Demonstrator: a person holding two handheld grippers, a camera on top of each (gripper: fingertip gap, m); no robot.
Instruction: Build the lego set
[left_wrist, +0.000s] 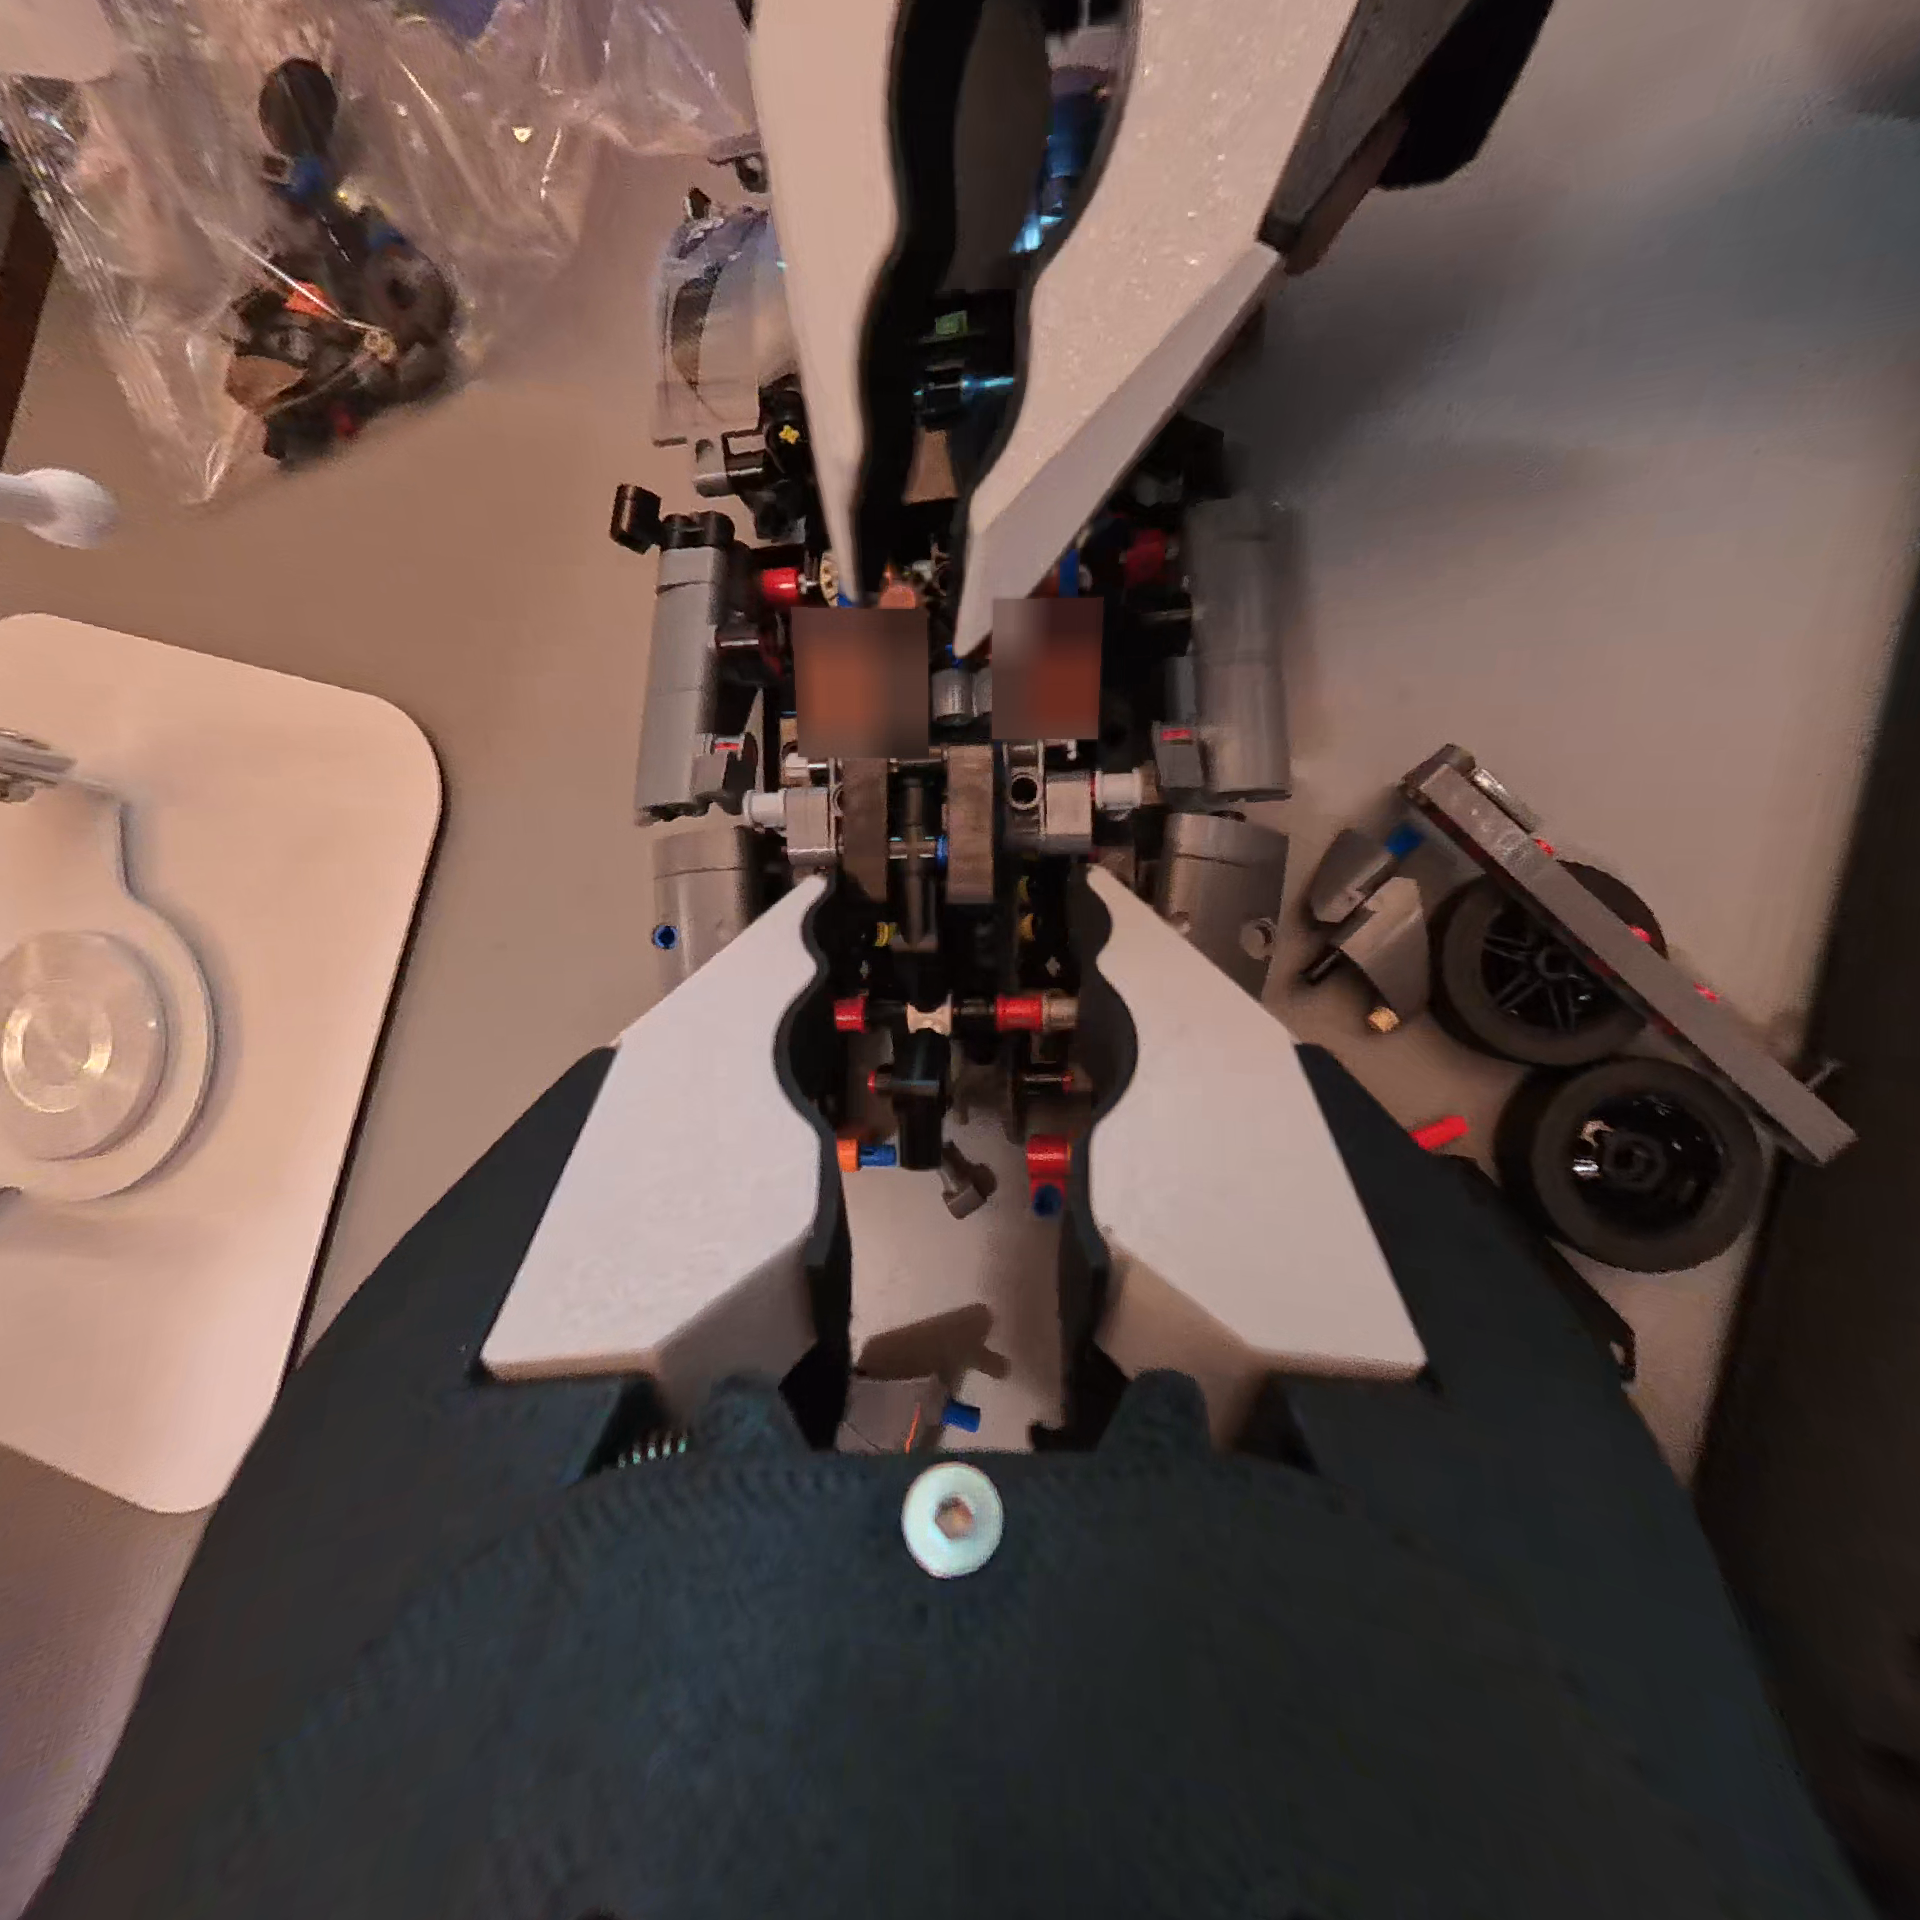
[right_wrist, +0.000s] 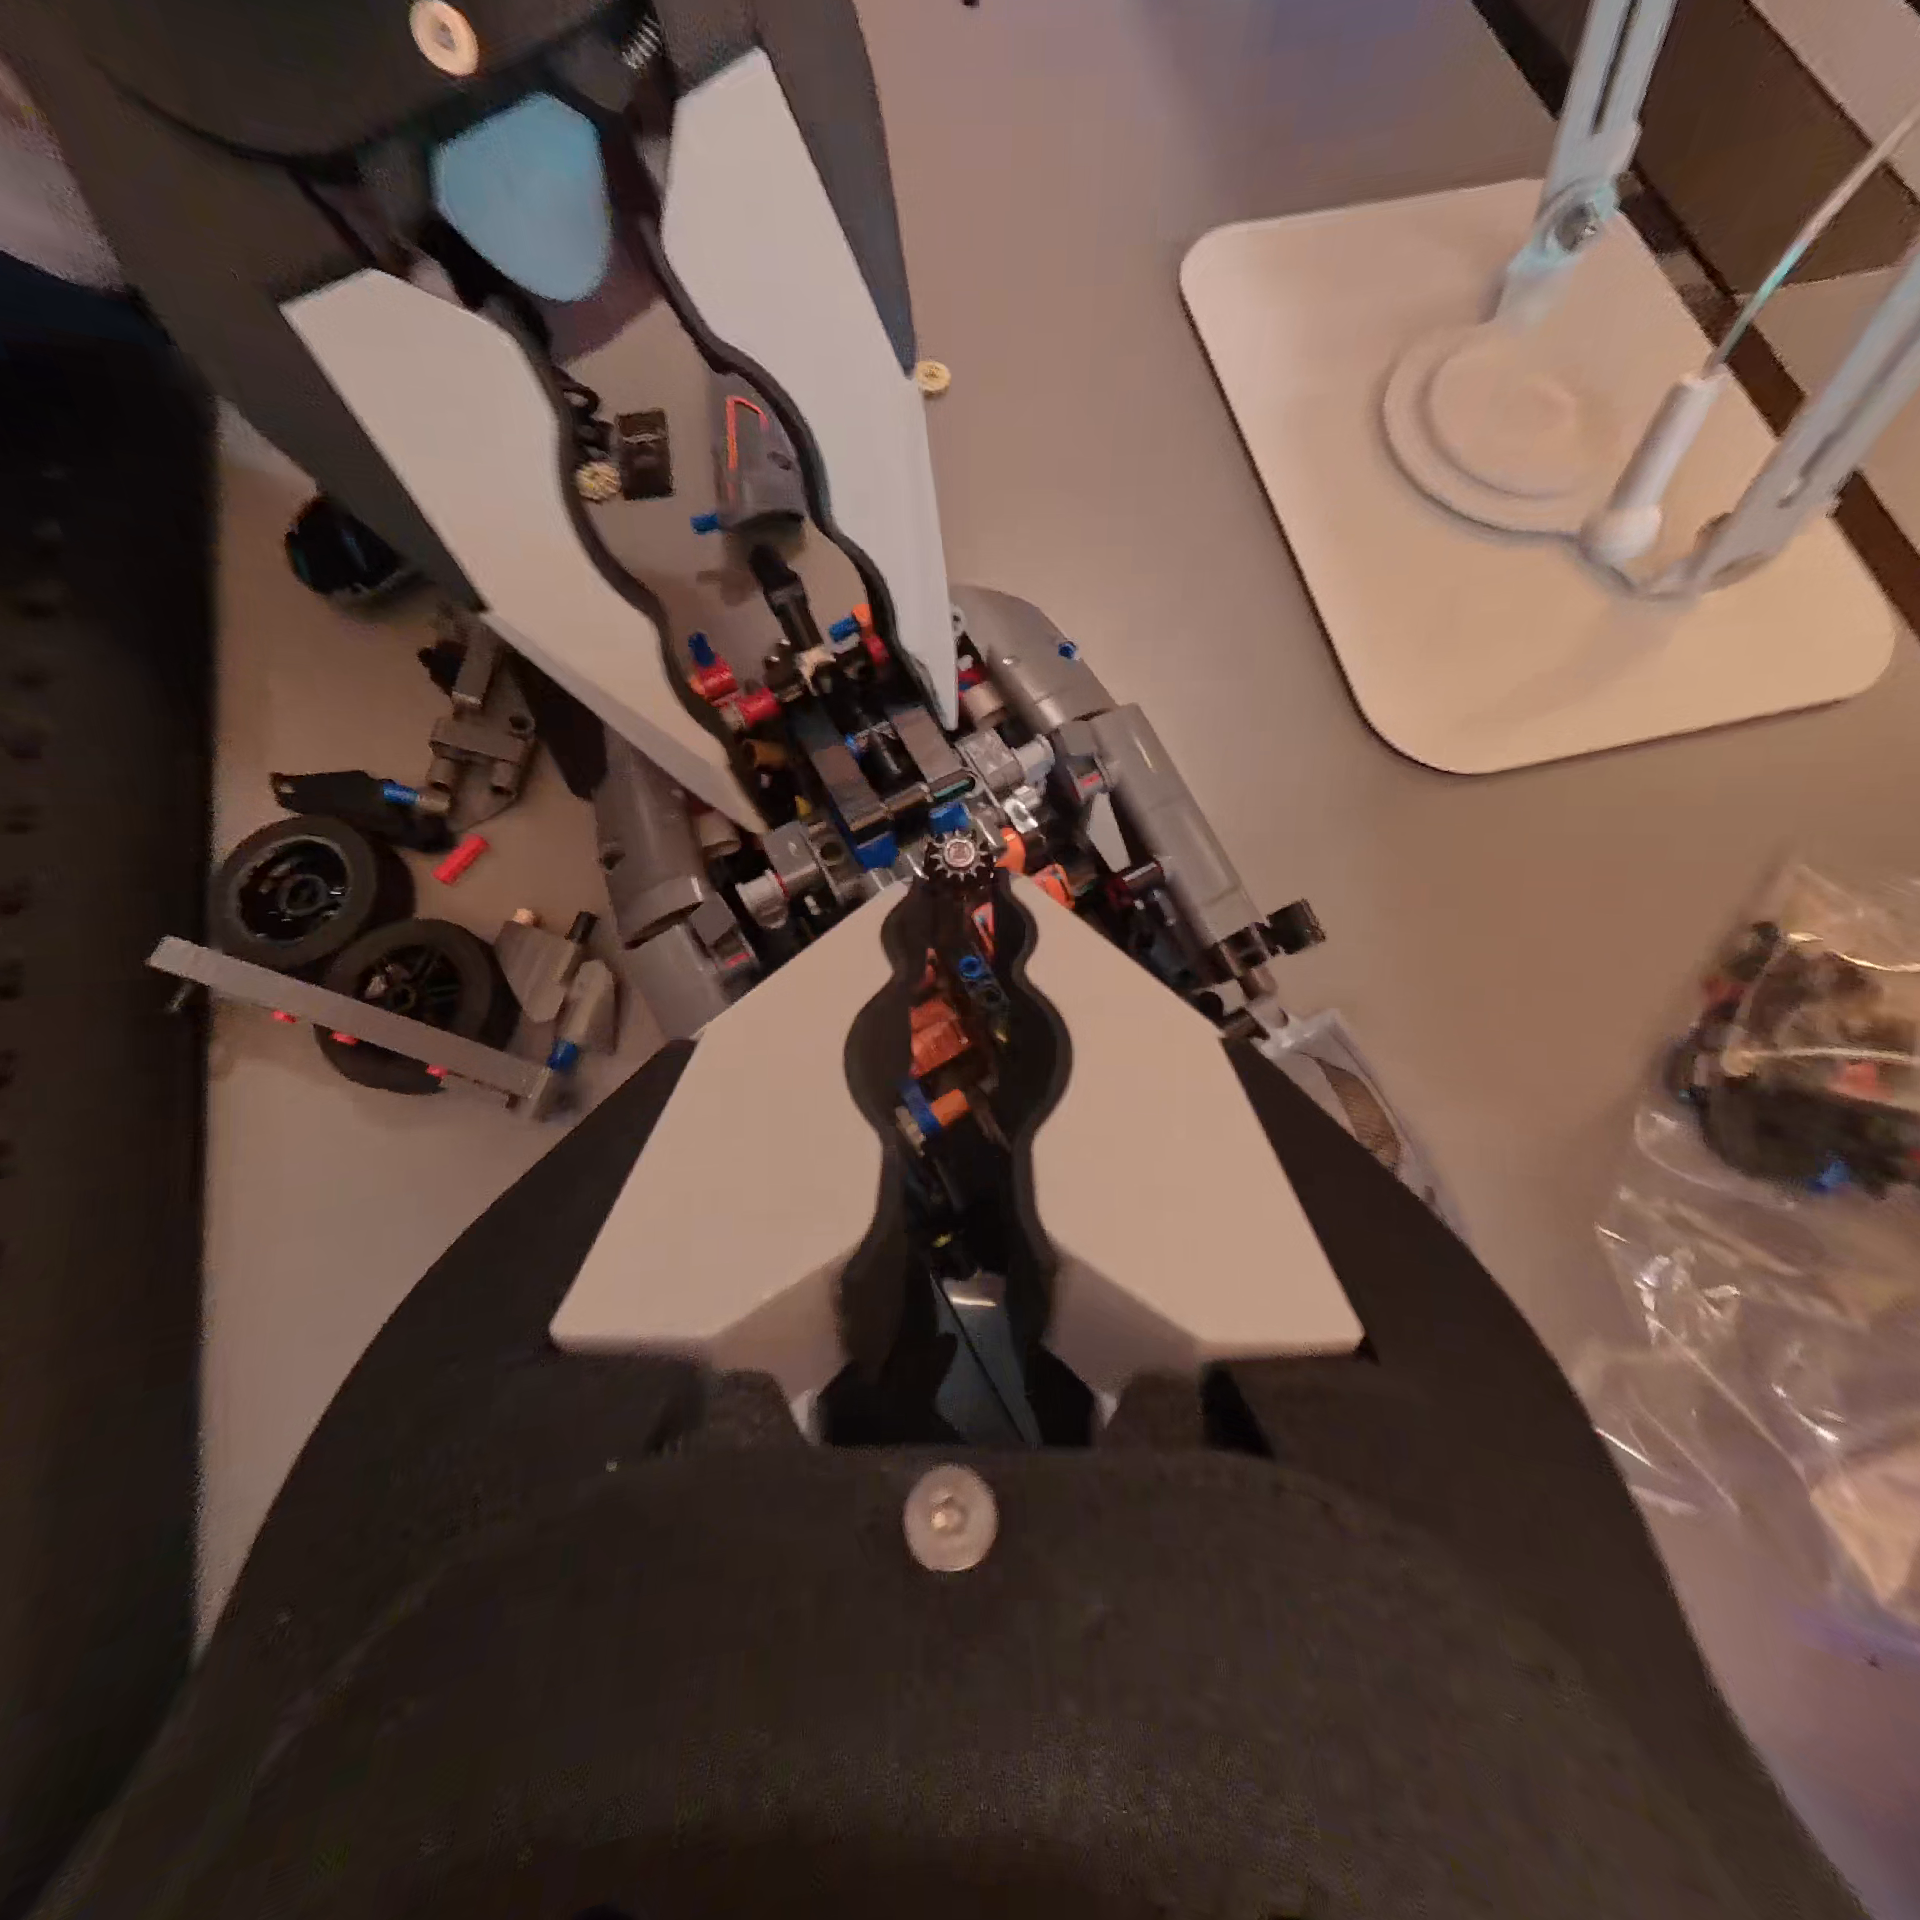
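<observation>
Model: lego chassis (left_wrist: 935, 852) of grey panels over a black frame, studded with red, blue and orange pins, lying lengthwise on the bench (left_wrist: 1558, 468) between the two claws.
Loose parts: two black wheels (left_wrist: 1558, 1070) beside a long grey beam (left_wrist: 1621, 956), on the bench just to one side of the model; a small red pin (left_wrist: 1439, 1132) near them.
Bags: clear plastic bag of dark pieces (left_wrist: 312, 301) farther off.
Stand: white square base (right_wrist: 1538, 468) with a metal arm, well apart from the model.
Left claw (left_wrist: 951, 914): fingers spread wide, straddling the model's rear axle area, gripping nothing visible.
Right claw (right_wrist: 951, 883): reaching in from the opposite end, tips nearly together on a small black gear (right_wrist: 954, 854) at the model's middle.
</observation>
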